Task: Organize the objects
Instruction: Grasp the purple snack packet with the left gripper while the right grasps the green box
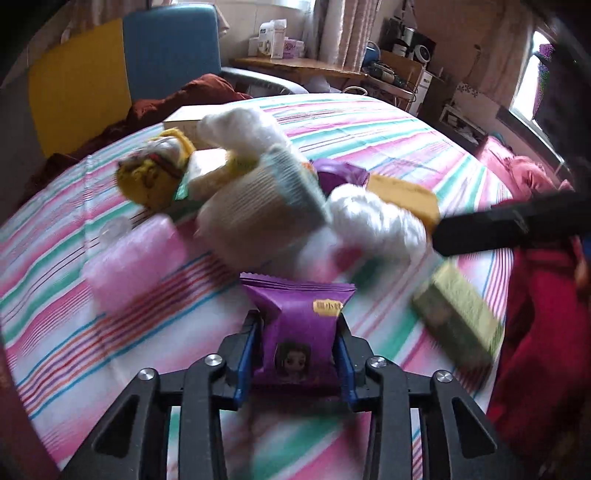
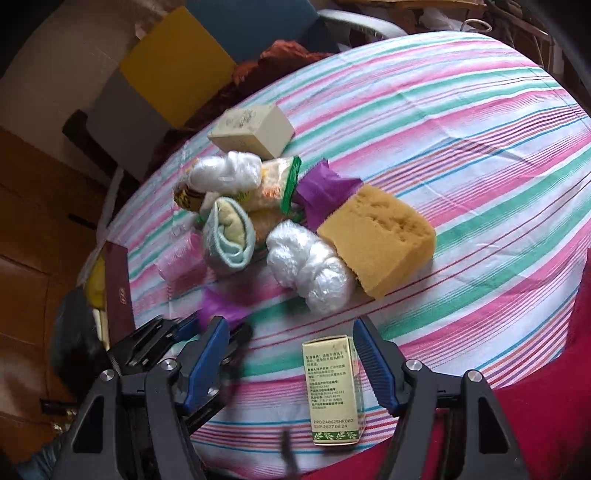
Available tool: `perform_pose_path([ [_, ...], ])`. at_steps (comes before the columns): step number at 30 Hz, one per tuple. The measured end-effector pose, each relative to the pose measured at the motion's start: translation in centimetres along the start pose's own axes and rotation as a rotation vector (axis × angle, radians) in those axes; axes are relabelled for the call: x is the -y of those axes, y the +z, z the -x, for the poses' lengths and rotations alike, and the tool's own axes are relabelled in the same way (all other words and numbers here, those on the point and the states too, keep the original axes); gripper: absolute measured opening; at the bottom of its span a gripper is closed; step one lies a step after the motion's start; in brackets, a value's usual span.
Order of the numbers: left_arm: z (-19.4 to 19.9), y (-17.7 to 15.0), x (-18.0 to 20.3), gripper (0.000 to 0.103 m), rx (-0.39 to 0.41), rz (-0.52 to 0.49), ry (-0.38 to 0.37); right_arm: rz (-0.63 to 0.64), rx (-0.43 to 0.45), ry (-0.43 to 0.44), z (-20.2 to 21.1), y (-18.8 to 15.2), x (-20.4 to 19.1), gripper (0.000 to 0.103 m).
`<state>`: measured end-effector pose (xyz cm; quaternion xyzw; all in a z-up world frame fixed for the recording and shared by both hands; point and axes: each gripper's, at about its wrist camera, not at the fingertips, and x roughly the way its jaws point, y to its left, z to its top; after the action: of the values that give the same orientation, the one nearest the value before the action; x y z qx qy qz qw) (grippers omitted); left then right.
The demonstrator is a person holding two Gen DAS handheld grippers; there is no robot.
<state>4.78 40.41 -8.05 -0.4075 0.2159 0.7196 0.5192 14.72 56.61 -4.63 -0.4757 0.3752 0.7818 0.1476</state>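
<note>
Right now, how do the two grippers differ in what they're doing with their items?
The left gripper is shut on the purple snack packet, soft and squeezed. The right gripper is open around the green box, rigid, lying flat on the striped cloth, fingers apart. Both items sit between blue-padded fingers.

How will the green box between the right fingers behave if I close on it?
The green box looks like thin carton, probably light and easily crushed. It lies flat on the tablecloth, so it should not roll, though it may slide.

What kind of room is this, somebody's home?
Most likely a lived-in home room. A striped tablecloth covers the table, household bits like a yellow sponge are piled on it, and a cluttered wooden desk stands beside curtains.
</note>
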Motion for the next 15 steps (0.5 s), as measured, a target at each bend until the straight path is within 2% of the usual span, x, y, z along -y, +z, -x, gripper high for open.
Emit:
perform_pose_path([
  [7, 3.2, -4.3, -1.6, 0.035, 0.028, 0.003, 0.033, 0.012, -0.067, -0.080, -0.8, 0.0, -0.2, 0.071],
  [8, 3.5, -4.8, -1.9, 0.035, 0.029, 0.010, 0.033, 0.028, -0.103, -0.119, -1.3, 0.1, -0.5, 0.070],
  [10, 4.0, -5.7, -2.2, 0.035, 0.034, 0.027, 0.032, 0.041, -0.126, -0.138, -1.7, 0.1, -0.7, 0.067],
  [13, 4.2, -6.1, -2.1, 0.035, 0.038, 0.037, 0.028, 0.074, -0.199, -0.220, -3.0, 0.3, -1.2, 0.055],
  [14, 4.1, -6.1, -2.2, 0.035, 0.038, 0.040, 0.025, 0.118, -0.255, -0.291, -4.0, 0.2, -1.7, 0.048],
  [15, 4.2, -6.3, -2.3, 0.035, 0.040, 0.045, 0.023, 0.118, -0.255, -0.291, -4.0, 0.2, -1.7, 0.042],
])
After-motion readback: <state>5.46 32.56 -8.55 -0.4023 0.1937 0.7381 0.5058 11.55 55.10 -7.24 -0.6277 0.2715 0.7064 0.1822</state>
